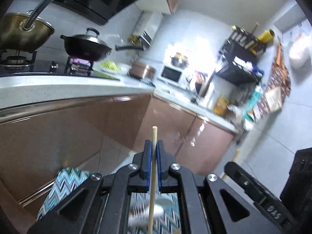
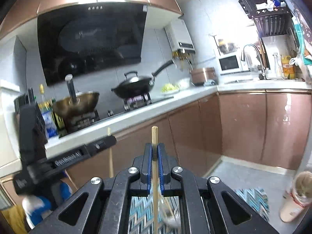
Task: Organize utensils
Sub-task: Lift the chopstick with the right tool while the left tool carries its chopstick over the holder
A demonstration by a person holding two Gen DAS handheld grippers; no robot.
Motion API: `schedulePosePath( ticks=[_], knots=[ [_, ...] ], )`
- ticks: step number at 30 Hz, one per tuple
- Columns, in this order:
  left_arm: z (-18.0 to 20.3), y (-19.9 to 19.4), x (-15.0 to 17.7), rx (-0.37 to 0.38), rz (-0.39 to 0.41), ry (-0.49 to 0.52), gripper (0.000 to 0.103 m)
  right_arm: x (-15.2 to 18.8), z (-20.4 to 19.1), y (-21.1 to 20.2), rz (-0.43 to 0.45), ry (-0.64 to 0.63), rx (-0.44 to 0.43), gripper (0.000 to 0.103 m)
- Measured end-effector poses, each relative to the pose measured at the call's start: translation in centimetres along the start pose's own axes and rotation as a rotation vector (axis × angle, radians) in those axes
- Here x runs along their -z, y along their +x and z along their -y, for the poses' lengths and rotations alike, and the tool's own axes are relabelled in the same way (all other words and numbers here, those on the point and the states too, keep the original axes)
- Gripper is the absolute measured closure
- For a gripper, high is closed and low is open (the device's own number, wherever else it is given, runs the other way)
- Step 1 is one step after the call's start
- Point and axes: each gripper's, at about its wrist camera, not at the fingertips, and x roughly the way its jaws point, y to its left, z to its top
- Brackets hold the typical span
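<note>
**Both grippers clamped on wooden-handled utensils, raised before the kitchen cabinets**

Nearest the left wrist camera, the left gripper (image 1: 155, 146) has its blue-padded fingers (image 1: 149, 156) closed onto a thin wooden handle (image 1: 154, 167), with only the stick's width between the pads. That handle runs upright through the grip, its tip poking out toward 12 o'clock and its lower end dropping toward 6 o'clock, where a blurred silvery utensil head (image 1: 156, 206) hangs over a zigzag-patterned mat (image 1: 64, 185). At 4 o'clock in this view the other gripper's black body shows, with a pale stick beside it.

From the right wrist camera, the right gripper (image 2: 155, 148) is likewise pinched shut on a second wooden handle (image 2: 155, 175), also upright, tip at 12 o'clock. Below the fingers (image 2: 161, 161) its lower end is a blurred wiry shape (image 2: 169, 214) above the same mat; what kind of utensil it is cannot be told. At 9 o'clock the left gripper appears from the side, its stick standing upright.

Behind both, brown cabinet fronts (image 2: 241, 128) sit under a pale tabletop (image 2: 175, 101). On the stove at 11 o'clock stand a lidded black wok (image 2: 134, 87) and a brass-coloured pot (image 2: 76, 101). A sink tap (image 2: 253, 56) and microwave (image 2: 230, 63) lie toward 1 o'clock.
</note>
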Motion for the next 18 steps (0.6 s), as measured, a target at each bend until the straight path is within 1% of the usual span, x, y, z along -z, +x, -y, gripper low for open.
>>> schedulePosePath(
  ticks=[2,6,10,15,18],
  knots=[
    [-0.9,1.7,0.3,-0.015,0.046,-0.021,0.099,-0.1,0.9,1.5,0.027,0.004,-0.01,0.097],
    [-2.5,4.7,1.5,-0.04,0.081,-0.043,0.099,0.8,2.1,4.2,0.047,-0.007,-0.015,0.097],
    [-4.1,7.6,2.5,-0.047,0.079,-0.066,0.099,2.5,3.1,6.4,0.032,-0.014,-0.006,0.097],
    [-4.4,9.8,3.9,-0.056,0.107,-0.053,0.099,4.8,3.7,8.3,0.009,-0.04,0.011,0.097],
    [-4.3,10.7,5.2,-0.089,0.136,-0.036,0.099,5.8,4.0,9.0,0.002,-0.048,0.024,0.097]
  ],
)
